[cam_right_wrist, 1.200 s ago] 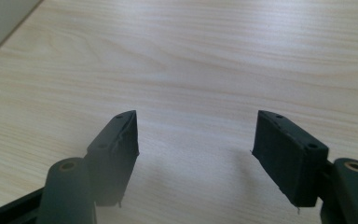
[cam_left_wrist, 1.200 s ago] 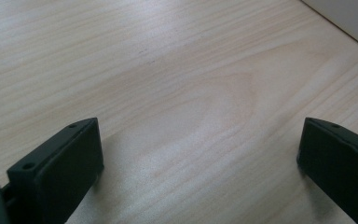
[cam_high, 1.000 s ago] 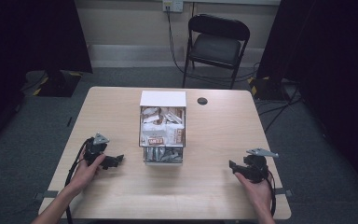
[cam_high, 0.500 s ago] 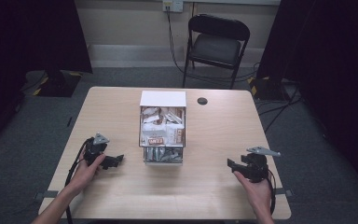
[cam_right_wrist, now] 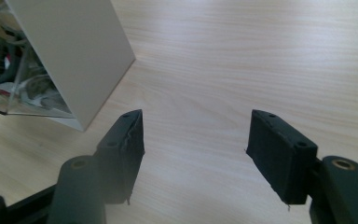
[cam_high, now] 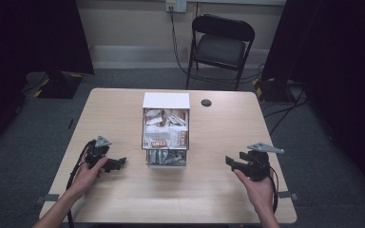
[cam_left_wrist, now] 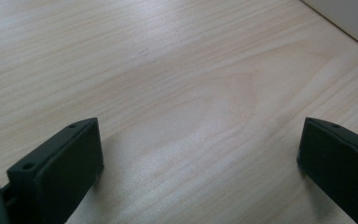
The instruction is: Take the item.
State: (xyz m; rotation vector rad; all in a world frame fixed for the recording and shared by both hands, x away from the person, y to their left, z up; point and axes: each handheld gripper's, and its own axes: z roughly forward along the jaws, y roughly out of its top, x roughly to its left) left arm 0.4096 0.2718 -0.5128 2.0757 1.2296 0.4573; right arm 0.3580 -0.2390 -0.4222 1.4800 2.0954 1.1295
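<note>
The box (cam_high: 166, 129) stands near the middle of the desk (cam_high: 123, 199), its white lid or back panel at the far end and its open, clear-walled body packed with small packets (cam_high: 164, 126); more of them show through the clear front at its near end. Nothing lies loose on the wood around it, so by the look of things no packet is out yet and the work on the box is barely begun, if at all.

The right tongs (cam_high: 231, 161) hover to the right of the box, well apart from it, pointing toward it with the jaws standing apart and nothing between them; in the right gripper view the white side of the box (cam_right_wrist: 70, 51) rises just ahead and to the left. The left tongs (cam_high: 118, 163) rest low on the desk near the box's front left corner, jaws wide apart over bare wood.

Reaching in, gripping a packet and lifting it out all appear left to do.
</note>
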